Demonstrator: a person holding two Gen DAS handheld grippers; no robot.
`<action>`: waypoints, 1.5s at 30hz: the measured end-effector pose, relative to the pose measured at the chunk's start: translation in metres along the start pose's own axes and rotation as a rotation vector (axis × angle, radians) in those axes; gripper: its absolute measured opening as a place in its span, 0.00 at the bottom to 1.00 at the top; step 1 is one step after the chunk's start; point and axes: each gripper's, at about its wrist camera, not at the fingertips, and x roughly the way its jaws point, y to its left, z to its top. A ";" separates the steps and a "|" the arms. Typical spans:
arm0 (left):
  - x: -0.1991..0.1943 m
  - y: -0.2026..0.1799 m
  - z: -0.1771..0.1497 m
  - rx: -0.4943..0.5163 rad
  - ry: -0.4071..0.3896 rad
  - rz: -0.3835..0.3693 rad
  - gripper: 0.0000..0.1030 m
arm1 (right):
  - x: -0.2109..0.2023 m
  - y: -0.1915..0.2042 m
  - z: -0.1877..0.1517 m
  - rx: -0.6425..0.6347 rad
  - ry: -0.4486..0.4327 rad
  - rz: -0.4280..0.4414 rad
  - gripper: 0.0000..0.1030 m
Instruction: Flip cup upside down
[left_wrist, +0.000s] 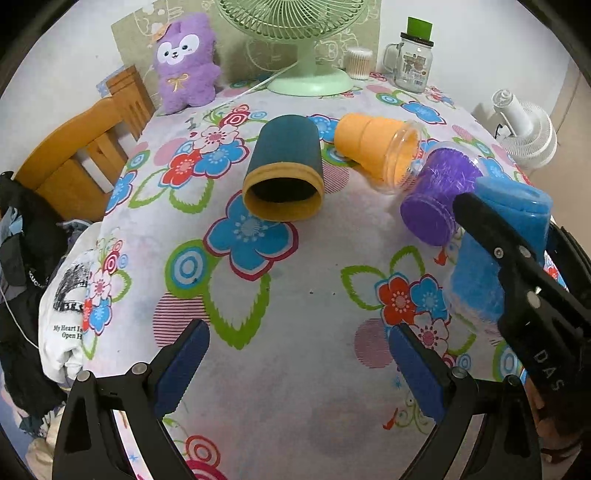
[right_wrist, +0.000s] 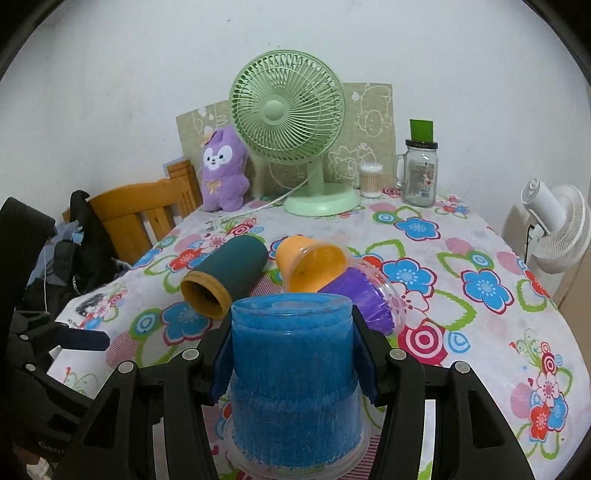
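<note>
two right gripper (right_wrist: 293, 360) fingers clenched on blue cup (right_wrist: 295, 373), rim down. left gripper (left_wrist: 295, 373) released over bare worktop (left_wrist: 295, 295); three cups lying beyond.

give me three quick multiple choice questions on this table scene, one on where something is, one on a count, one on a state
1. Where is the purple plush toy?
A. left of the green fan
B. inside the glass jar
C. under the chair

2. How many cups lie on their sides?
A. one
B. three
C. five

3. What is the right gripper doing?
A. hanging open
B. gripping the blue cup
C. gripping the fan

Answers:
1. A, it stands left of the fan at the table's back.
2. B, the dark green cup, orange cup and purple cup.
3. B, its fingers press both sides of the cup.
</note>
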 end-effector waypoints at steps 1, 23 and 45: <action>0.002 0.000 0.000 0.003 0.001 -0.003 0.96 | 0.002 0.002 -0.001 -0.011 -0.001 -0.011 0.56; 0.008 0.004 -0.004 0.034 0.075 0.010 0.96 | 0.016 -0.004 -0.014 0.077 0.179 -0.092 0.93; -0.128 0.001 0.040 0.032 0.001 -0.060 0.98 | -0.092 0.000 0.099 0.192 0.230 -0.147 0.93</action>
